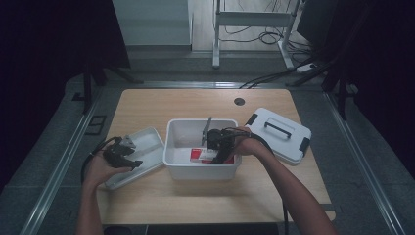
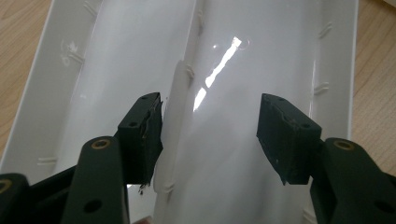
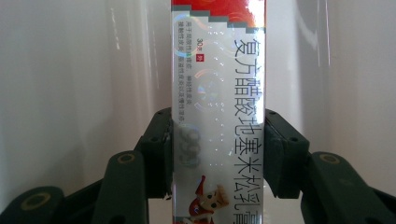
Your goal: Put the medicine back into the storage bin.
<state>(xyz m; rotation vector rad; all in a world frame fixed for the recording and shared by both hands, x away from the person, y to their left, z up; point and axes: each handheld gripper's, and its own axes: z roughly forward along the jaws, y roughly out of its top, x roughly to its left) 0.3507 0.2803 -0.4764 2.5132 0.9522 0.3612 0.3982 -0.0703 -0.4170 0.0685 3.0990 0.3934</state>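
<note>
The right gripper (image 1: 221, 155) reaches down into the white rectangular plastic storage bin (image 1: 172, 147) in the middle of the wooden counter (image 1: 156, 103), its jaws clamped on the two long sides of a slim red-and-white cardboard medicine box (image 3: 218, 93). The box lies low in the bin, near its front wall. The grip sits toward one end of the glossy carton, so a lift could let the far end droop or swing, and the carton might slide out between the pads or catch on the bin's wall; squeezing harder could crush the thin card. The left gripper (image 2: 210, 140) hovers over the shallow white plastic tray (image 2: 116, 60) left of the bin, jaws wide apart on nothing; it could bump that light tray. The tray looks empty. The bin's white lid with a dark handle (image 1: 279, 134) lies to its right
</note>
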